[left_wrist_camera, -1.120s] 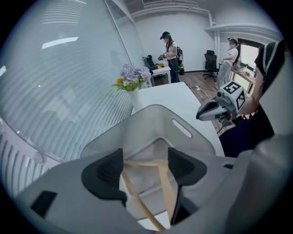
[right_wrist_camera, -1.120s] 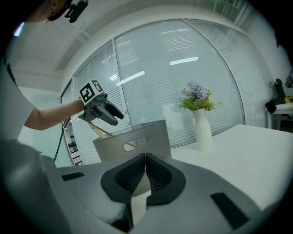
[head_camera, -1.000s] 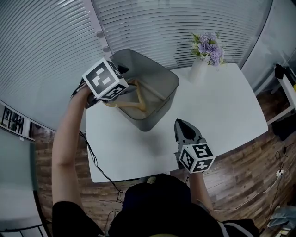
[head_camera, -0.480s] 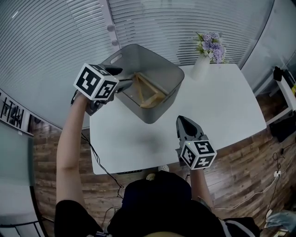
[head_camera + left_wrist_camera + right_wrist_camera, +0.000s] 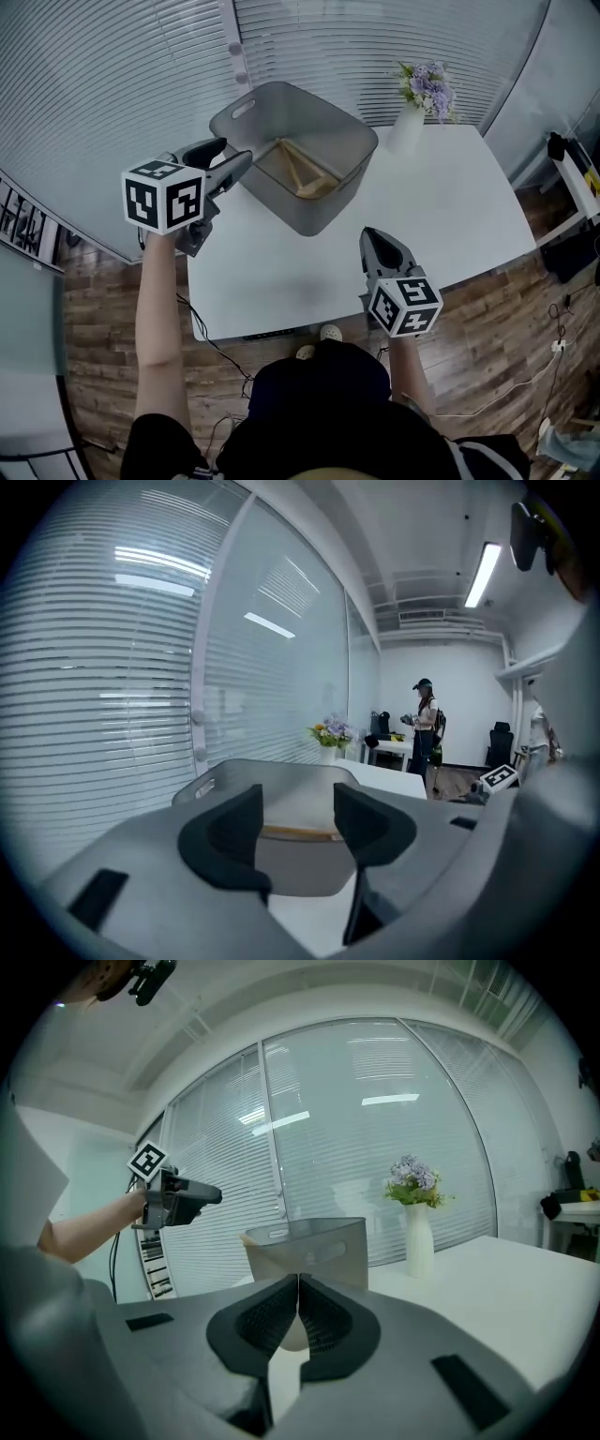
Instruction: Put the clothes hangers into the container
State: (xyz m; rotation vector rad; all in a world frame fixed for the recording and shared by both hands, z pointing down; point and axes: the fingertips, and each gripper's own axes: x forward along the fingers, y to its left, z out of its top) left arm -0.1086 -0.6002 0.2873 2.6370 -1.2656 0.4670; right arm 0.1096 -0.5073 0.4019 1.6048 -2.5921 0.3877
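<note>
The grey plastic left gripper [image 5: 234, 150], its jaws just closing a little with nothing between them, and the matching right gripper [image 5: 368, 234] each carry black pads [image 5: 267, 1321] and a white cube with black square markers [image 5: 164, 195]. The person wears a black short-sleeved top [image 5: 157, 442].

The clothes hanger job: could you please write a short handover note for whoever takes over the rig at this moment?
Left gripper: open and empty. Its fingers have just been closing with nothing between them. It hangs just left of the container, pointing towards it.
Right gripper: shut and empty, above the near edge of the table.
Things: one wooden hanger lies inside the grey container, which stands at the table's far-left corner.
Done: that hanger is in.
Left: no other hanger is in view. Look around for more before calling the job finished.
</note>
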